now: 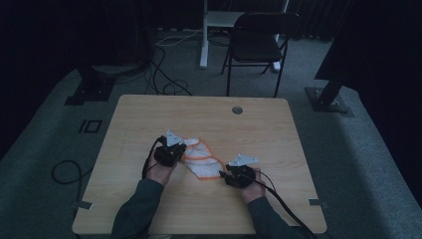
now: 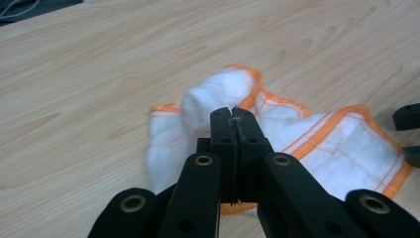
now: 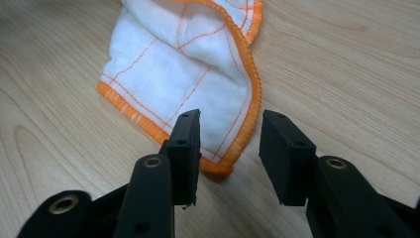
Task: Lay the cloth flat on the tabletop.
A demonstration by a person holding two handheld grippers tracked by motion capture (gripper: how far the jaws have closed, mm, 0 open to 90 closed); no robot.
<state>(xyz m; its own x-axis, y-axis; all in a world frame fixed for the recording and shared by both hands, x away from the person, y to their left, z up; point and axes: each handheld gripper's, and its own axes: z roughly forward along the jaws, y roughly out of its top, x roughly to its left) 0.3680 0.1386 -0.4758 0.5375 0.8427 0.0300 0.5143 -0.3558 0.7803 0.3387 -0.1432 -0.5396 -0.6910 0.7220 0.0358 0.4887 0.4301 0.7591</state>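
On the wooden table (image 1: 149,209) lies a white cloth (image 1: 201,160) with an orange hem and thin orange grid lines, crumpled and partly folded, stretched between the two hand-held grippers.

The left gripper (image 2: 233,121) has its jaws pressed together, and a fold of the cloth is pinched between the pads: in the left gripper view a few white fibres show in the seam between the black jaws, and a rounded hump of cloth rises just beyond the tips. The rest of the cloth spreads out ahead of this gripper and to its right, with an orange edge showing below the jaws as well. In the high view the left gripper (image 1: 170,149) sits at the cloth's upper left end, the person's left hand (image 1: 160,172) behind it.

The right gripper (image 3: 230,131) has its jaws apart, with nothing clamped. In the right gripper view a corner of the cloth (image 3: 198,84) lies on the table just ahead of the gap, its orange hem close beside the left jaw; the pads do not press on it. The cloth runs away from this gripper, forward and to its left. In the high view the right gripper (image 1: 238,172) rests at the cloth's lower right end, held by the person's right hand (image 1: 254,189).
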